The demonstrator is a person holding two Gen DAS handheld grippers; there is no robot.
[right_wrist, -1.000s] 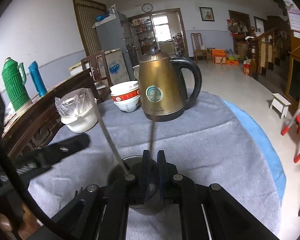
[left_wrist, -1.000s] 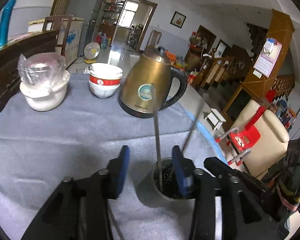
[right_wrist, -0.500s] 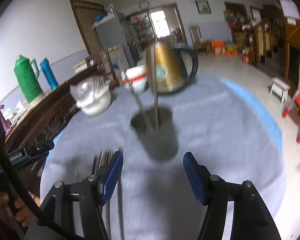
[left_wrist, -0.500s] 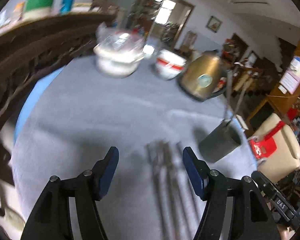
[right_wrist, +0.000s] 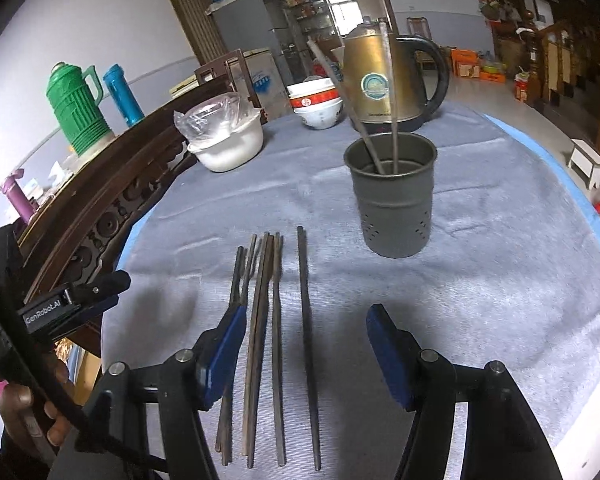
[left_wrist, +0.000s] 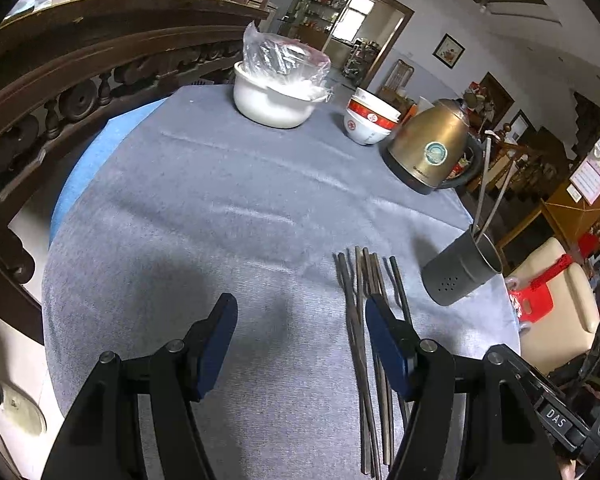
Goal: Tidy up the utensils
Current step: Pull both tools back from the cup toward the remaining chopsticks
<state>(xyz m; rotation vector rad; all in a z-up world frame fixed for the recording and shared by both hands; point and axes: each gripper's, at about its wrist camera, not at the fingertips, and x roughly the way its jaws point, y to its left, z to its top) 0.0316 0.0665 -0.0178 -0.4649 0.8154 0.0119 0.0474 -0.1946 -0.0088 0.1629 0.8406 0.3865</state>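
Right wrist view, left to right. The left gripper (right_wrist: 80, 296) enters at the left edge, its black body lettered "GenRobot.AI"; the hand (right_wrist: 24, 412) carrying it shows below. A green flask (right_wrist: 76, 108) and a blue flask (right_wrist: 122, 94) stand on the carved wooden rail (right_wrist: 112, 200), off the work surface. A white pot (right_wrist: 228, 144) covered with clear plastic, stacked red-and-white bowls (right_wrist: 316, 106) and a brass kettle (right_wrist: 380, 80) sit along the far side of the grey cloth (right_wrist: 500, 280), probably pushed back to keep the near area free. The kettle bears a round blue-green badge with a line of print under it, too small to read.

The loose chopsticks (right_wrist: 272, 320) lie side by side pointing away from the camera, one a little apart on the right, so each can be taken by its near end. The right gripper (right_wrist: 304, 344) hovers over them with jaws wide and empty; several sticks lie between the blue pads, none pressed. The perforated holder (right_wrist: 392, 196) stands upright just beyond, with two sticks leaning in it: apparently the destination.

Left wrist view. The left gripper (left_wrist: 298, 340) is likewise wide and empty over bare cloth, the chopsticks (left_wrist: 364, 320) passing beside its right-hand pad. The holder (left_wrist: 460, 272) stands to the right, near the table edge. The right gripper's body at lower right reads "DAS".
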